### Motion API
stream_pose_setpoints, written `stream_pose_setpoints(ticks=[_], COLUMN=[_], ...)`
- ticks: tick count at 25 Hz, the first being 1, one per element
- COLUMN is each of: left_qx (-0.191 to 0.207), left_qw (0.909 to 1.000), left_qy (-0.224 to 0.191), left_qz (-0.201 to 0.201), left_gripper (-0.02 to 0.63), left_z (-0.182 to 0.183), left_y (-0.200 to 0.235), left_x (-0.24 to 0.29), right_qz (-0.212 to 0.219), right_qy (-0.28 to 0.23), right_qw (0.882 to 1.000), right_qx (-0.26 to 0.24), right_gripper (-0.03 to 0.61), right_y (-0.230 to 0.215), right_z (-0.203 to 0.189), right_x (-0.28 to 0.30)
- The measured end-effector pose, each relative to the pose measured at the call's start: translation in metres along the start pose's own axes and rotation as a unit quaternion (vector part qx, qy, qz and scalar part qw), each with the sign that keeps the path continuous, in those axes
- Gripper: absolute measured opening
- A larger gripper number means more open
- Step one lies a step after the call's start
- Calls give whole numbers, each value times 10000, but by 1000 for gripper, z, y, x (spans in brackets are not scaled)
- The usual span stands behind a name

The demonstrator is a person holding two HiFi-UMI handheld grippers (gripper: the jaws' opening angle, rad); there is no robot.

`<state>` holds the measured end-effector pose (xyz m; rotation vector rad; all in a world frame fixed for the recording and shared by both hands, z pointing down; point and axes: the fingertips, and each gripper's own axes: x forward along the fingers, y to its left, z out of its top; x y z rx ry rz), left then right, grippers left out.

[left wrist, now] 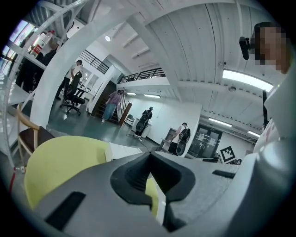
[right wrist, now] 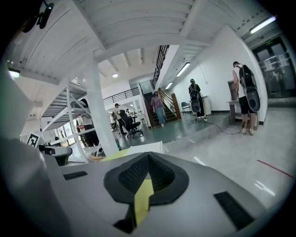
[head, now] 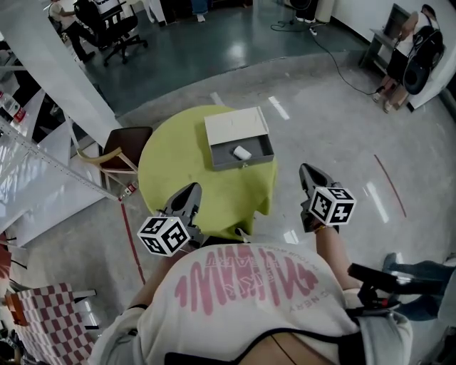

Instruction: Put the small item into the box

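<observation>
The round table (head: 165, 171) is covered in plain yellow-green fabric. The shallow open box (head: 246, 165) is seen in grey, its flat lid (head: 235, 127) in cream, and the small oval item (head: 242, 152) inside in white. Black-and-white square markers are borne by the grey left gripper (head: 191, 189) and grey right gripper (head: 308, 171). Pink lettering is printed on the white shirt (head: 249, 285).

One round yellow-green table (head: 178, 171) stands in the middle. It carries one open grey box (head: 239, 132), and one small white item (head: 242, 152) lies inside. There are two grippers near the person, the left gripper (head: 191, 189) and the right gripper (head: 308, 172), with one marker cube (head: 164, 235) on the left and one on the right. One brown chair (head: 121, 146) stands left of the table. Far off are one person (head: 63, 16) at far left and one person (head: 412, 43) at far right.
</observation>
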<state>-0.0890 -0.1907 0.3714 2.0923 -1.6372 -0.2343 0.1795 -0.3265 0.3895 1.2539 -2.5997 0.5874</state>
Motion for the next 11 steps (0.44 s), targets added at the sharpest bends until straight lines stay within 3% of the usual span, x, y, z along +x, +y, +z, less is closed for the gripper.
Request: stream_pose_setpoints(ticks=[7,11], left_qx=[49,149], left_qw=[10000,9998], left_qy=[-8,-54], left_qz=[76,109], left_gripper=[6,6], left_z=[4,15], left_y=[-5,-7], left_x=[-7,-13], right_qz=[-88,-29], right_qy=[218,73], right_qw=[9994,9997], right_qx=[-254,-222], right_gripper=[6,6], right_y=[-5,-1], right_z=[-11,1], right_x=[-16,-21])
